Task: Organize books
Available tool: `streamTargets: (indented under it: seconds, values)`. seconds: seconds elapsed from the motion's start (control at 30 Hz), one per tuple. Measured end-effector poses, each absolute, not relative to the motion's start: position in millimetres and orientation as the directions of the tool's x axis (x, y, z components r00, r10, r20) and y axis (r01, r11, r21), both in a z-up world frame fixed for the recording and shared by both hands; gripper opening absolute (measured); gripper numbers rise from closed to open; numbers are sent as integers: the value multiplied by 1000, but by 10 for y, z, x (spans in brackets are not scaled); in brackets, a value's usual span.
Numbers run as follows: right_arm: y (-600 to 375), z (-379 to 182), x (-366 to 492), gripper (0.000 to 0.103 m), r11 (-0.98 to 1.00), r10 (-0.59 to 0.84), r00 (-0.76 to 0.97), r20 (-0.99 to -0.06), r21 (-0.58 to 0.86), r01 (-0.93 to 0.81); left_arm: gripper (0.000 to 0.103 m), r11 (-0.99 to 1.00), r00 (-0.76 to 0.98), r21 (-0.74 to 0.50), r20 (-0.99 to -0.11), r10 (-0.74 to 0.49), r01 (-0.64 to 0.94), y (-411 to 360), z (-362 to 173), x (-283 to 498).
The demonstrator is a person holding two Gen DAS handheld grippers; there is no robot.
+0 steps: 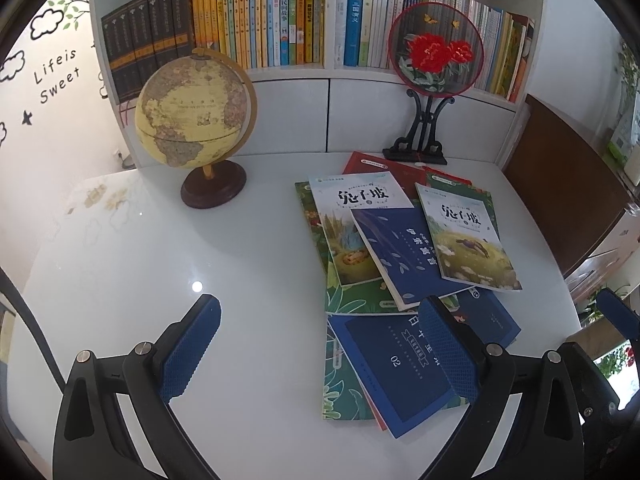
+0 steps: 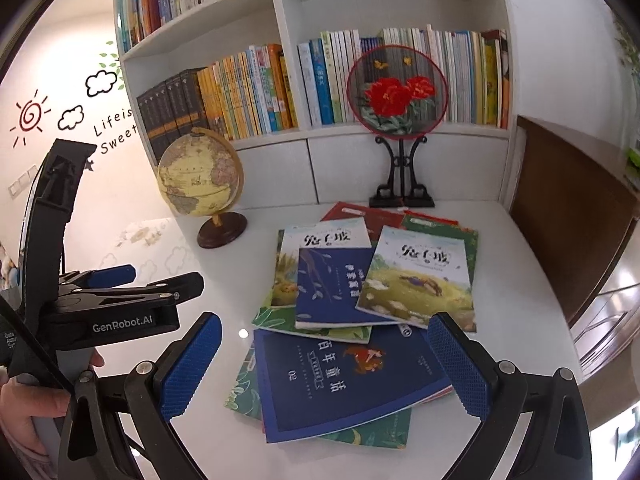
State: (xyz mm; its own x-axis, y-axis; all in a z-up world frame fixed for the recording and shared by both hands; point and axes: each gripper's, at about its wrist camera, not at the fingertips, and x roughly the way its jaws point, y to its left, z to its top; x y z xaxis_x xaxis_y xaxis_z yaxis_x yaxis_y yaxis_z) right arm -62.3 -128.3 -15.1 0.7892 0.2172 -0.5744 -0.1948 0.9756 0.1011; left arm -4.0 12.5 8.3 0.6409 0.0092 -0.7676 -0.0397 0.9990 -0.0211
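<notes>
A loose, overlapping heap of thin paperback books (image 2: pixel 352 320) lay on the glossy white surface (image 1: pixel 248 264), towards its right half. Nearest the cameras sat a dark blue book marked "02" (image 2: pixel 340 384), resting askew on a green leaf-patterned book (image 2: pixel 360 434). Farther back, a second dark blue book (image 1: pixel 404 252) lay across a pale-covered book with a nest picture (image 1: pixel 352 232), and to its right a green-and-yellow book showing a meadow (image 1: pixel 464 236) rested on top of the pile. A red-covered book (image 1: pixel 380 168) poked out at the far edge.

The left gripper (image 1: pixel 320 344) hovered above the surface with its blue-padded jaws spread wide and nothing between them; its right pad hung over the near edge of the heap. The right gripper (image 2: pixel 328 364) was likewise spread wide and empty, framing the "02" book from above. In the right wrist view the left gripper's black body appeared at the left, with part of a hand below it.

Behind the heap stood a yellow antique-style globe on a dark wooden base (image 1: pixel 196 120) and a round embroidered fan with red flowers on a black stand (image 1: pixel 434 50). A white bookshelf filled with upright books (image 1: pixel 280 20) rose at the back.
</notes>
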Motion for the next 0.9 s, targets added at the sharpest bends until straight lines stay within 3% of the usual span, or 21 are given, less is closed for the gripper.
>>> streamTargets:
  seconds: [0.6, 0.9]
  values:
    - [-1469, -410, -418, 103, 971, 234, 732, -640, 185, -149, 99, 1000, 574, -17, -818, -19, 9, -40, -197, 103]
    - [-2035, -561, -150, 103, 980, 138, 754, -643, 199, -10, 98, 990, 548, -20, -831, -92, 137, -348, -316, 655]
